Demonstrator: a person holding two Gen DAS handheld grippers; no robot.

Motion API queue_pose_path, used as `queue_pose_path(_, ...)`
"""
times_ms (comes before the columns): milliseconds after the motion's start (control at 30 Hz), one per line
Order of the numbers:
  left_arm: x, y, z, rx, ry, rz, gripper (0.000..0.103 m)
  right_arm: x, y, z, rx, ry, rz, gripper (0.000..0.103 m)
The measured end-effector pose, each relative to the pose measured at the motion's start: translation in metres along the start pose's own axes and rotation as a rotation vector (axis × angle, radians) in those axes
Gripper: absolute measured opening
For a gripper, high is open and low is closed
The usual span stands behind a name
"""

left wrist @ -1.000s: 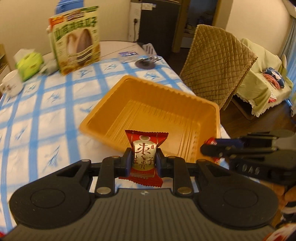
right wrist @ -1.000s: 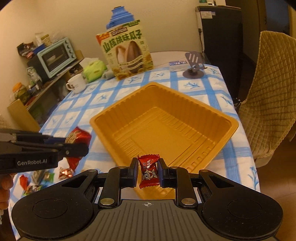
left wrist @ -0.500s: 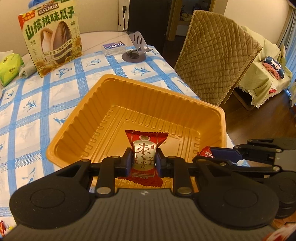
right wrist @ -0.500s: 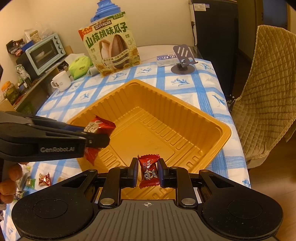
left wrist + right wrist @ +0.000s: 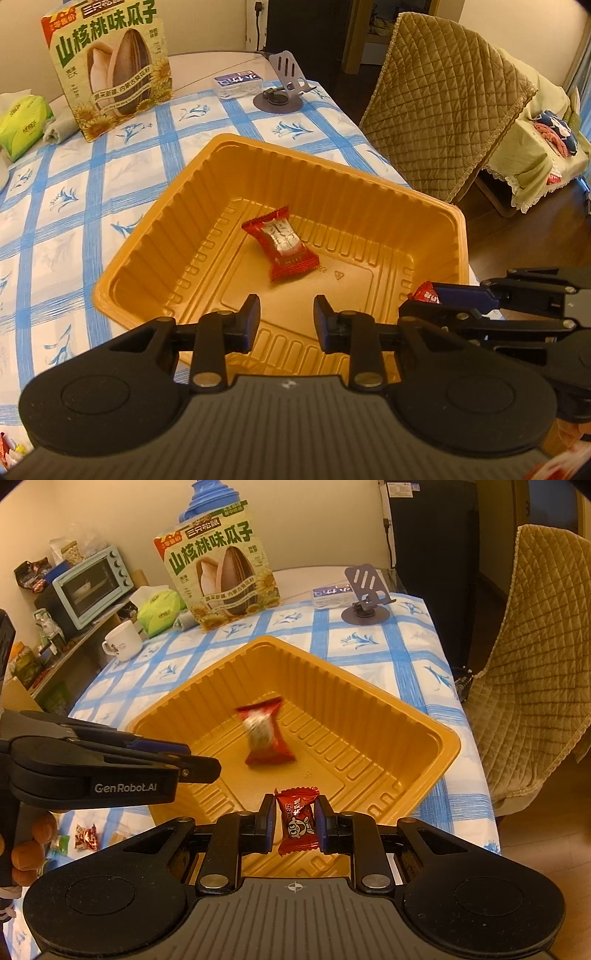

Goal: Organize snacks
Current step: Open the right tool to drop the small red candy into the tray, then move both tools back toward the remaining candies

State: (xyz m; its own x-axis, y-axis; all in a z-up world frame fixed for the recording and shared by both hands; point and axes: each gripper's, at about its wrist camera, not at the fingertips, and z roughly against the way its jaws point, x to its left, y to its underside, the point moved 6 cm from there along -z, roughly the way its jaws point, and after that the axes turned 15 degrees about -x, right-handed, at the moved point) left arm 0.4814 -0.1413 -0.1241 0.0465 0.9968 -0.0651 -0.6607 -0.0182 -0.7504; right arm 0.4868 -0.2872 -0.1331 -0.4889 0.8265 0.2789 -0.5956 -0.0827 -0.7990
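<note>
Now that the left gripper [image 5: 286, 317] has spread its jaws, the red jujube candy [image 5: 282, 248] it pinched 0.5 s ago lies loose on the floor of the orange plastic tray [image 5: 155, 236], at the middle of the left wrist frame; it looks blurred in the right wrist view, so it may not have settled. That makes 1 snack delivered. Low in the right wrist frame, the right gripper [image 5: 295, 821] is clamped on a small red milk candy [image 5: 297, 819] over the tray's near edge, likely next to drop. More wrapped snacks [image 5: 85, 836] wait on the tablecloth at lower left.

Glossy ribbed plastic tray [image 5: 155, 254], quilted cloth chair cover [image 5: 436, 107]
</note>
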Motion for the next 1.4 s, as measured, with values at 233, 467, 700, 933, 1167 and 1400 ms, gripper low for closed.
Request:
queue_pose_path(233,0.004,0.001,0.012,-0.011,-0.014,0.007,0.034,0.007,-0.005,-0.004,-0.032,-0.025,0.023,0.023)
queue_pose_path(467,0.011,0.004,0.029,-0.033,-0.049,0.027,0.054,0.006,-0.009,0.001,-0.076,-0.022,0.014,0.064)
queue_pose_path(700,0.017,0.012,0.059,-0.062,-0.070,0.058,0.066,0.004,-0.003,0.023,-0.080,-0.018,0.003,0.069)
queue_pose_path(933,0.023,0.027,0.104,-0.102,-0.061,0.092,0.069,0.007,0.002,0.059,-0.110,-0.007,-0.039,0.074)
queue_pose_path(1167,0.041,0.050,0.155,-0.135,-0.049,0.092,0.070,0.031,0.014,0.096,-0.132,0.029,-0.067,0.077)
queue_pose_path(1400,0.077,0.082,0.205,-0.142,-0.013,0.086,0.070,0.072,0.040,0.126,-0.131,0.086,-0.111,0.077)
